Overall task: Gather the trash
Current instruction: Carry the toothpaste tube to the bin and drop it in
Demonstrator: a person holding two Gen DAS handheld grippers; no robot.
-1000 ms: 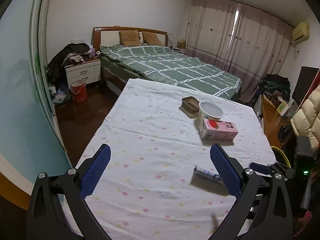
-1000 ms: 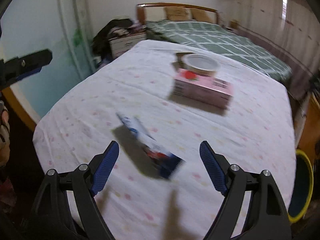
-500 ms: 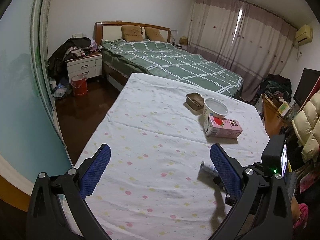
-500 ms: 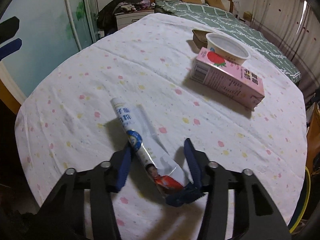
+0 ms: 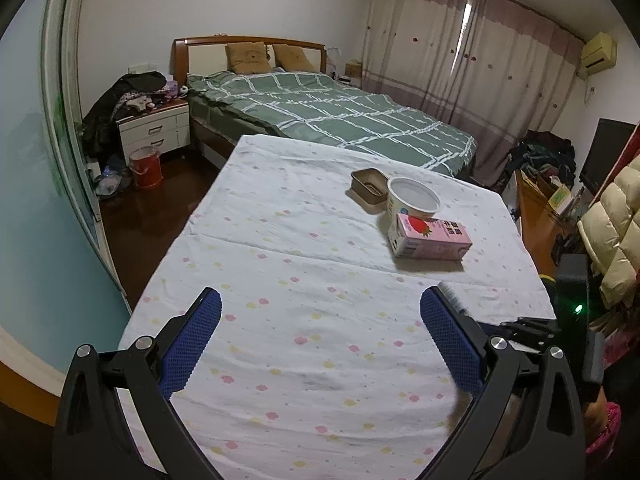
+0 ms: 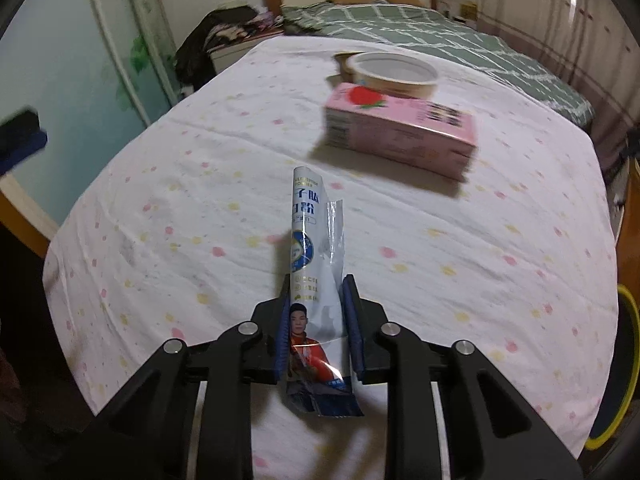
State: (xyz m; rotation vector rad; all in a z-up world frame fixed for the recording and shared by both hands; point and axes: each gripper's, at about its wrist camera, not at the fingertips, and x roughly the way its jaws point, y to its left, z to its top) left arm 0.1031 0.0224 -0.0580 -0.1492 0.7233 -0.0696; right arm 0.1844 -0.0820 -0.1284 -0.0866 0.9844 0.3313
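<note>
A white and blue snack wrapper [image 6: 310,240] stands up off the dotted tablecloth [image 6: 160,200], its lower part between the pads of my right gripper [image 6: 317,282]. The jaws are closing and both pads press on it. In the left wrist view the wrapper's tip [image 5: 451,298] peeks out beside my left gripper's right finger. My left gripper [image 5: 319,298] hovers open over the near table with nothing between its fingers. Farther back lie a pink strawberry milk carton [image 6: 400,132], a white round tub [image 6: 390,68] and a small brown tray [image 5: 370,184].
A yellow-rimmed bin [image 6: 628,360] sits on the floor off the table's right edge. A green checked bed [image 5: 340,120] stands behind the table, a nightstand [image 5: 154,130] and a red bucket [image 5: 146,166] at the left, piled clothes and a desk at the right.
My right gripper has come down over the wrapper and narrowed from wide open onto it; the wrapper now points straight away between the pads. The left gripper stayed open and shifted slightly.
</note>
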